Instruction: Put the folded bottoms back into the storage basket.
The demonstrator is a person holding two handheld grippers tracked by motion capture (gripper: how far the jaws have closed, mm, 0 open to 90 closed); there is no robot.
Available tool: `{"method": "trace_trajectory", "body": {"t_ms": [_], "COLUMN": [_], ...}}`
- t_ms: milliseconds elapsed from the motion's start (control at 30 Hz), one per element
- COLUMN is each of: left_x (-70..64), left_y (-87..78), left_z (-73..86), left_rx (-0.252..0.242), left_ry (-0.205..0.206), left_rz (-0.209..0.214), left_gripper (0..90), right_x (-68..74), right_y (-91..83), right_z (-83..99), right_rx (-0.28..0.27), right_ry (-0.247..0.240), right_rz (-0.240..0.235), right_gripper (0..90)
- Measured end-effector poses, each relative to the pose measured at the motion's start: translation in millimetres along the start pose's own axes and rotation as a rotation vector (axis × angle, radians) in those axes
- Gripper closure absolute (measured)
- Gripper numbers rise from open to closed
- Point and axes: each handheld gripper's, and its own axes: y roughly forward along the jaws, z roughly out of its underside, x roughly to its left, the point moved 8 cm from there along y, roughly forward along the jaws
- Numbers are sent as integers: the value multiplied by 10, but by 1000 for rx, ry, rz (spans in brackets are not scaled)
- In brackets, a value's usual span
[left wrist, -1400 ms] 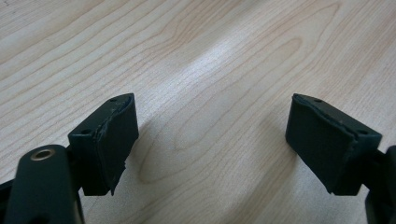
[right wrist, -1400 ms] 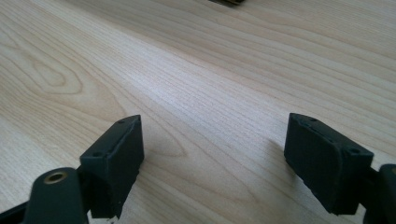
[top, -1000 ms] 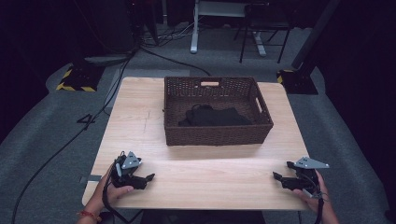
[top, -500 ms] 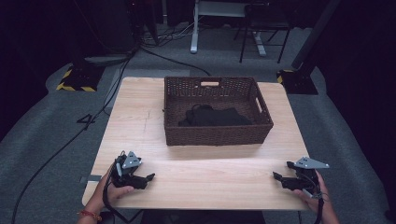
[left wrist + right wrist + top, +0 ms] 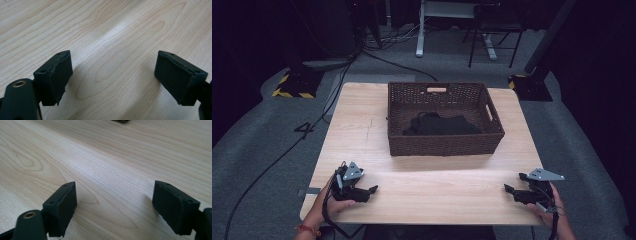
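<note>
the left gripper [image 5: 368, 190] rests low at the near left corner of the wooden table [image 5: 362, 130], its hand [image 5: 328, 205] wrapped behind it, jaws spread wide with nothing between them and pointing right. the right gripper [image 5: 510, 190] sits at the near right edge, also released and empty, jaws pointing left, held by the right hand [image 5: 552, 212]. well apart from both, a dark wicker basket [image 5: 442, 146] stands at the far middle of the table with a black cloth [image 5: 439, 125] bunched inside. around the table lies grey carpet [image 5: 257, 165]; cables [image 5: 277, 155] trail on the left, and a chair base [image 5: 489, 37] stands in the dim far room.
</note>
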Motion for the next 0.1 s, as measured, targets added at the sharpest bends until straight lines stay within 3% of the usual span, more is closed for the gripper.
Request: {"method": "trace_trajectory", "body": {"t_ms": [100], "left_x": [0], "left_y": [0], "left_z": [0], "left_rx": [0], "left_ry": [0], "left_rz": [-1], "left_gripper": [153], "right_x": [0], "right_y": [0], "right_z": [0], "right_rx": [0], "right_ry": [0], "right_rz": [0], "right_gripper": [202]}}
